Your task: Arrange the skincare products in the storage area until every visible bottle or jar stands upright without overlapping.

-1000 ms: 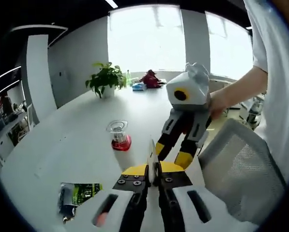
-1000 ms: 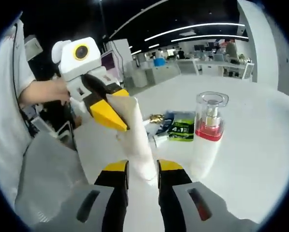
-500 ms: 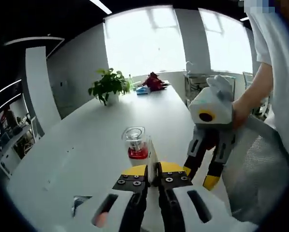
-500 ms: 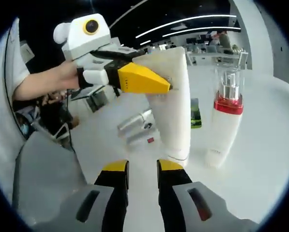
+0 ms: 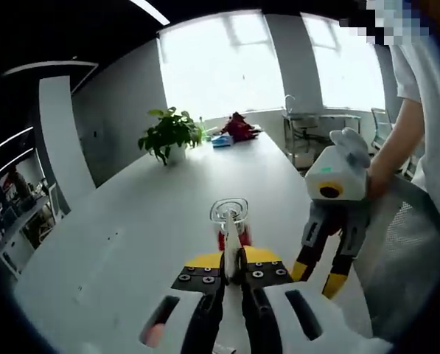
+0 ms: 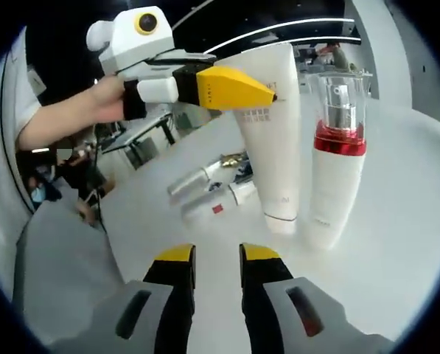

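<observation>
My left gripper (image 5: pixel 233 257) is shut on the flat end of a white tube (image 5: pixel 233 240), which I see edge-on between the yellow jaws. In the right gripper view the left gripper (image 6: pixel 260 88) holds the white tube (image 6: pixel 275 140) upright, cap down at the table. Right beside the tube stands a white pump bottle (image 6: pixel 336 173) with a red band and a clear cap; it is the pump bottle (image 5: pixel 231 215) just behind my left jaws. Two small tubes (image 6: pixel 205 193) lie flat behind. My right gripper (image 6: pixel 218 258) is open and holds nothing. It hangs to the right as the right gripper (image 5: pixel 319 278).
The white table (image 5: pixel 131 243) runs far back to a potted plant (image 5: pixel 168 133) near the window. A grey mesh chair (image 5: pixel 404 273) stands at the table's near right edge. A person's hand (image 6: pixel 94 110) grips the left gripper.
My left gripper has turned the white tube from tilted to upright and brought it close beside the pump bottle. The right gripper has drawn back from the tube.
</observation>
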Demonstrator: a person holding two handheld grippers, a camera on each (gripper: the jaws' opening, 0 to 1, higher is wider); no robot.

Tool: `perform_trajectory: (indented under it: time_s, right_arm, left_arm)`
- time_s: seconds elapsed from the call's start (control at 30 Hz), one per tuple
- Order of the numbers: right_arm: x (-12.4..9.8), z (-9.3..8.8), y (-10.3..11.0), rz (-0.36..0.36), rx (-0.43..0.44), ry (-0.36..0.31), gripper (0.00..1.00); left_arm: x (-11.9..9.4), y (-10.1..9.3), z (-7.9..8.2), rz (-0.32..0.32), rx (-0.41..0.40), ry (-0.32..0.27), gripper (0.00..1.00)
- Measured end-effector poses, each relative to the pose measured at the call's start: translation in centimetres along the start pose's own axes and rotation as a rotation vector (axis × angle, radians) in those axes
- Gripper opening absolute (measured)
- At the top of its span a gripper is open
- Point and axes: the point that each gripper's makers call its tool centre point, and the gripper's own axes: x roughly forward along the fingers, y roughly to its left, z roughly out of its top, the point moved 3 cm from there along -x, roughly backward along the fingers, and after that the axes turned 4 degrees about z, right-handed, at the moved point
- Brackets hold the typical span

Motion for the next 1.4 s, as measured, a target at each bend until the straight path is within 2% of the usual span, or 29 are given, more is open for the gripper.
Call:
perform_trajectory:
  time_s: [0.33, 0.47, 0.53, 0.83, 0.97, 1.17, 1.27, 1.37, 1.4]
  right_arm:
    - [0.0, -0.3, -0.1, 0.002, 0.011, 0.005, 0.24]
    - [-0.1, -0.5, 0.0, 0.005, 0.012, 0.008, 0.24]
    - [-0.1, -0.6, 0.1, 0.005, 0.012, 0.010, 0.24]
    - [-0.6, -0.8, 0.1, -0.002, 0.015, 0.012, 0.24]
    - [-0.8, -0.8, 0.1, -0.007, 0.014, 0.012, 0.25]
    - [-0.9, -0.1, 0.7, -0.004, 0.007, 0.003, 0.26]
    - [-1.0, 0.2, 1.1, -0.006, 0.001, 0.000, 0.29]
    - [-1.3, 0.6, 1.4, -0.017, -0.009, -0.001, 0.35]
    - [-1.4, 0.8, 1.5, -0.021, -0.014, -0.002, 0.36]
  left_arm:
    - [0.5, 0.3, 0.2, -0.007, 0.005, -0.013, 0.13]
    - [0.3, 0.8, -0.1, -0.004, -0.047, -0.017, 0.13]
    - [0.2, 0.9, -0.2, -0.015, -0.099, -0.026, 0.13]
    - [0.3, 1.2, 0.2, -0.025, -0.175, -0.060, 0.14]
    - [0.3, 1.2, 0.6, -0.020, -0.181, -0.063, 0.20]
    - [-0.6, 1.4, -0.4, -0.009, -0.187, -0.025, 0.28]
    - [-1.3, 0.8, -0.4, 0.001, -0.190, -0.003, 0.33]
    - [-2.4, 0.7, -0.7, 0.027, -0.210, 0.006, 0.36]
    - [-2.9, 1.2, -1.0, 0.037, -0.216, 0.006, 0.38]
